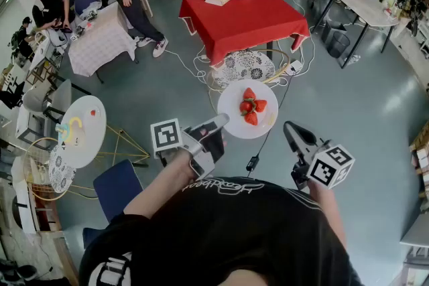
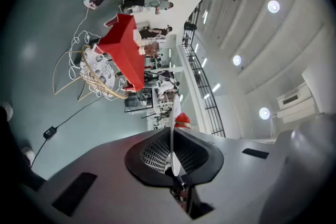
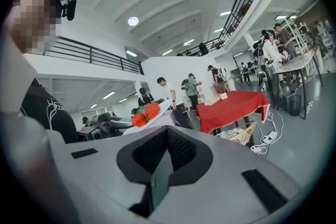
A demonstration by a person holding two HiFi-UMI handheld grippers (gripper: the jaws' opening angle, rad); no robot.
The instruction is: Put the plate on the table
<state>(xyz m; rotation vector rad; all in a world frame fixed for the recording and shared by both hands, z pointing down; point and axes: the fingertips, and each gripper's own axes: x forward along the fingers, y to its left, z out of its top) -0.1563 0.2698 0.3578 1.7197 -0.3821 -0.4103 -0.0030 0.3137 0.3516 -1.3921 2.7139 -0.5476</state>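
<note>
Plate (image 1: 231,120) is in mid-air over the floor, short of the red desk (image 1: 248,17), with the left tongs (image 1: 213,132) clenched on its near rim. It looks thin, stiff, likely slick and breakable. The loose strawberries (image 1: 251,107) could roll, so grip the rim and keep it level. Right tongs (image 1: 293,134) are closed and empty. Only the left gripper view shows the rim edge-on between the pads; only the head view shows the desk ahead.

My L gripper (image 1: 221,122): jaws pinched tight on plate (image 1: 231,104) rim, forearm (image 1: 159,185) reaching fwd. My R gripper (image 1: 291,129): jaws together (nothing between them), tip angled fwd-left, held off to the side of L.
</note>
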